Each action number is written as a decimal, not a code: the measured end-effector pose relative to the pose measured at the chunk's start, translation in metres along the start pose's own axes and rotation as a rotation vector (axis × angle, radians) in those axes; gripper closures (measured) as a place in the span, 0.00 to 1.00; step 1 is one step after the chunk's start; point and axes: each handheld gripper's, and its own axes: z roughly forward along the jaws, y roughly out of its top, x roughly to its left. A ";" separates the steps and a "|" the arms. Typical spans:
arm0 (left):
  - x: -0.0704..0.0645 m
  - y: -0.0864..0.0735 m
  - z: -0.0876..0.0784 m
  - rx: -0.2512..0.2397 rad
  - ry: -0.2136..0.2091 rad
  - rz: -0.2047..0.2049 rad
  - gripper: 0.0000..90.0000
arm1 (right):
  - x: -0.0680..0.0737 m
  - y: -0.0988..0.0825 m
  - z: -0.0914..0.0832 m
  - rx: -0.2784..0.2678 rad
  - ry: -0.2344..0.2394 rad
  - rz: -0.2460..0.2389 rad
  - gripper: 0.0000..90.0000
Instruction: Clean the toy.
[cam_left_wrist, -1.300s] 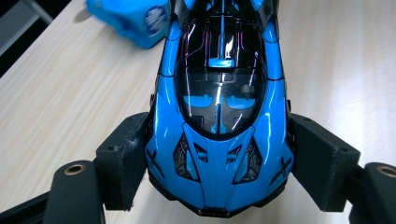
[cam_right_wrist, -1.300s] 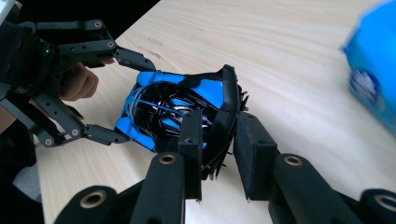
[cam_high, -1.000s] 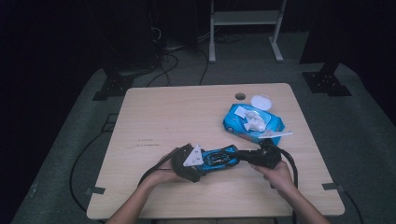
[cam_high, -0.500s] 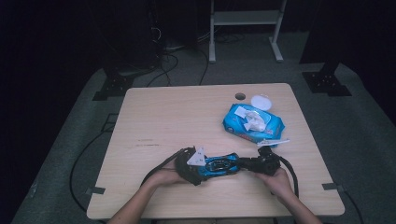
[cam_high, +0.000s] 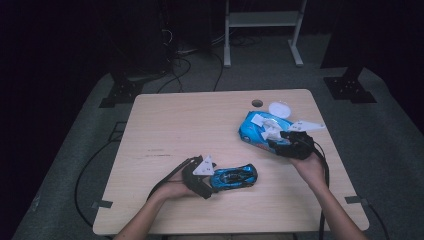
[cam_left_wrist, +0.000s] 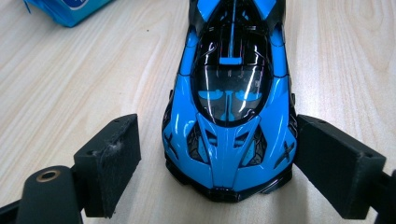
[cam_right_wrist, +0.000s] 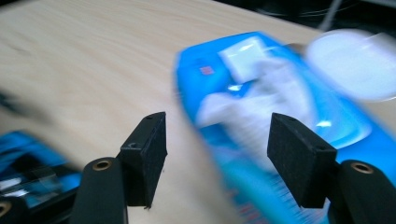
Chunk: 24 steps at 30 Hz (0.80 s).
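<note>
One toy car (cam_high: 232, 176) lies on the desk (cam_high: 190, 125) near its 6 o'clock edge, between the jaws of the left gripper (cam_left_wrist: 219, 154); they have just been opening, one pad is clear of the car, and the other looks at most to touch it. This probably steadies the car for wiping. The right gripper (cam_right_wrist: 217, 154), jaws just opened and empty, hangs by the wipes pack (cam_high: 262, 129) at 3 o'clock, likely to pull a wipe. Its own view, blurred, shows the white wipe ahead; the high view shows the pack's open lid (cam_high: 280, 108).

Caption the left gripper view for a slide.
Left gripper open around the nose of a blue toy car on the wooden table.
</note>
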 end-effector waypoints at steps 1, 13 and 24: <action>0.000 0.000 0.000 0.000 0.000 0.000 0.17 | 0.000 0.000 0.000 0.000 0.000 0.000 0.41; 0.003 0.008 -0.005 -0.017 0.002 -0.023 0.12 | -0.026 0.005 0.045 0.081 -0.081 -0.009 0.75; 0.000 -0.003 -0.009 -0.045 0.032 -0.023 0.13 | -0.036 0.017 0.015 -0.022 0.000 0.064 0.93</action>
